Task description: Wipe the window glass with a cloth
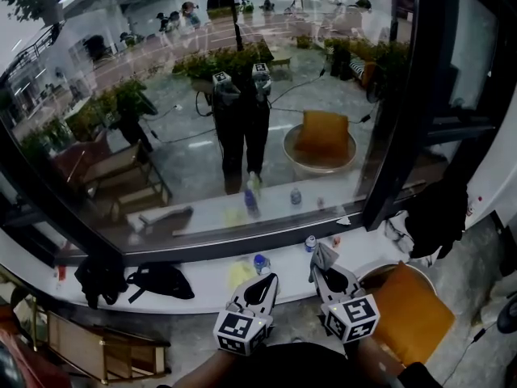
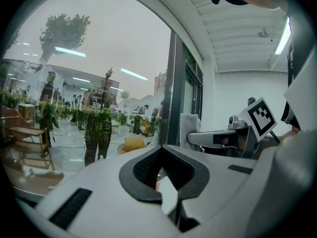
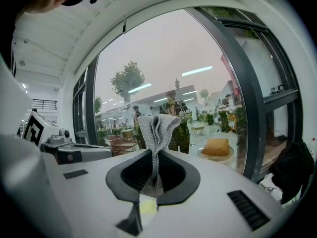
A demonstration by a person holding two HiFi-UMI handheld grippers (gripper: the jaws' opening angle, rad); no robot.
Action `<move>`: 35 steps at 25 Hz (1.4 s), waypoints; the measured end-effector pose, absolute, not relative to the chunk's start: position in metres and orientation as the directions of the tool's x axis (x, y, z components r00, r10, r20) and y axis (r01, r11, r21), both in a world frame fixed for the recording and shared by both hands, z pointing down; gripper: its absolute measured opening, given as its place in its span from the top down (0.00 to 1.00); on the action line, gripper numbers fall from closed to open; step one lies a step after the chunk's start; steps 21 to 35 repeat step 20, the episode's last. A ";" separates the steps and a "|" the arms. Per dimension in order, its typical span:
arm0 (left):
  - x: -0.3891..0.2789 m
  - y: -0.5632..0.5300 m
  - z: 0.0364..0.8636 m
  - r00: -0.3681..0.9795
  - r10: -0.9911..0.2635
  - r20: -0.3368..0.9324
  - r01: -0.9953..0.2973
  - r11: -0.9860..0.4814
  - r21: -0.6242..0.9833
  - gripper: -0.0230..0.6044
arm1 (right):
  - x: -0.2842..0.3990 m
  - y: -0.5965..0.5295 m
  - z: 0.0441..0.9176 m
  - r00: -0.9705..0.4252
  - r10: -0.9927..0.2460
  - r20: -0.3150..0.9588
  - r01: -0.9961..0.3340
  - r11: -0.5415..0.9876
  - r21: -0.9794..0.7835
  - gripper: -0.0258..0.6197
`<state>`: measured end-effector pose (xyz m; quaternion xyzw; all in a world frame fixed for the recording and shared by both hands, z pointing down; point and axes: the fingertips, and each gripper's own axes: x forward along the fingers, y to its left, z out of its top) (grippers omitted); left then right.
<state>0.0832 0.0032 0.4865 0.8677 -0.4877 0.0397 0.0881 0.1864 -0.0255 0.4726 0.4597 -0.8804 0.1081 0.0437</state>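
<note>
The right gripper [image 1: 324,272] is pinching the cloth [image 3: 157,128] by a fold, leaving its bunched end standing free to meet the glass [image 1: 242,95] beyond, while the left gripper [image 1: 260,288] is waiting just left of it, jaws together and empty.

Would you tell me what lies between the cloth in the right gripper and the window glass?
In the head view, the white sill with a small bottle on it lies between the cloth and the glass.

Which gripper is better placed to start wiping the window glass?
Right: the right gripper is shut on the grey cloth, facing the window glass; the left gripper is shut with nothing between its jaws.
</note>
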 end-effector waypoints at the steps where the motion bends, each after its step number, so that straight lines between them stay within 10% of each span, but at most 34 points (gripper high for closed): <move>1: 0.083 0.003 0.486 0.522 -0.839 0.153 -0.853 -0.510 0.113 0.95 | 0.186 -0.026 0.472 -0.574 -0.800 0.175 -0.819 0.554 -0.151 0.89; 35: 0.087 0.011 0.477 0.531 -0.835 0.144 -0.848 -0.522 0.097 0.95 | 0.187 -0.024 0.464 -0.578 -0.800 0.159 -0.815 0.560 -0.146 0.89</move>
